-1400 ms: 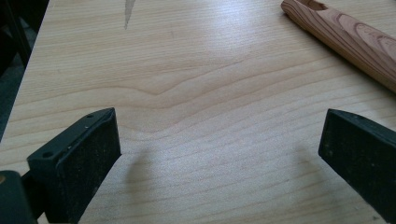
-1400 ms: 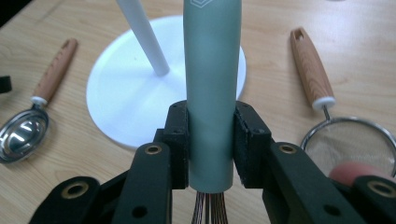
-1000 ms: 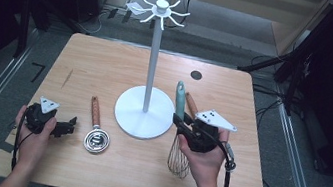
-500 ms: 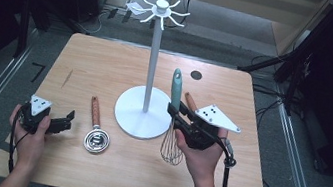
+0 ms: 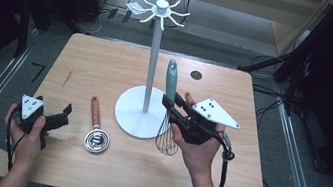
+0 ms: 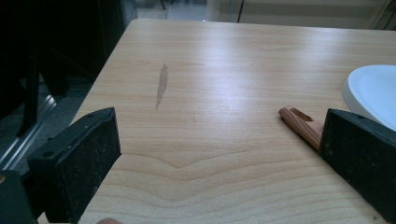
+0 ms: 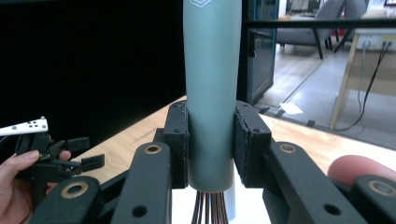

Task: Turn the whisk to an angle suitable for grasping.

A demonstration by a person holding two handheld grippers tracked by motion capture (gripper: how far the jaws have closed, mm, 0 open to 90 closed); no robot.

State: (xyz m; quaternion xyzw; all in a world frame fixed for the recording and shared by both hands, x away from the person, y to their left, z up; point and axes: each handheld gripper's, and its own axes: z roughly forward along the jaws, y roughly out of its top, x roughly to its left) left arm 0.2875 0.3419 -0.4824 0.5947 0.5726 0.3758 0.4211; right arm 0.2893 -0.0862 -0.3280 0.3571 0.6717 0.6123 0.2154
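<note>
Since a second ago my right gripper [image 5: 168,105] swung the whisk [image 5: 166,124] from slanted over the table to near upright, wire end down, just off the board beside the stand [image 5: 152,61] base. In the right gripper view the pads clamped the teal handle [image 7: 210,88] low, just above the wires [image 7: 212,210] — a firm hold, no gap at either side. Left gripper [image 5: 66,110] sat wide open with nothing in it, low by the table's [image 5: 108,64] left edge; the strainer [image 5: 96,135] lay between it and the stand.

I judged the whisk light and top-long: stiff handle, smooth and probably a bit slick, springy wires that would flex if squeezed. So I'd grip the handle, never the cage — the low grip leaves the top free for a hook [image 5: 180,25].
</note>
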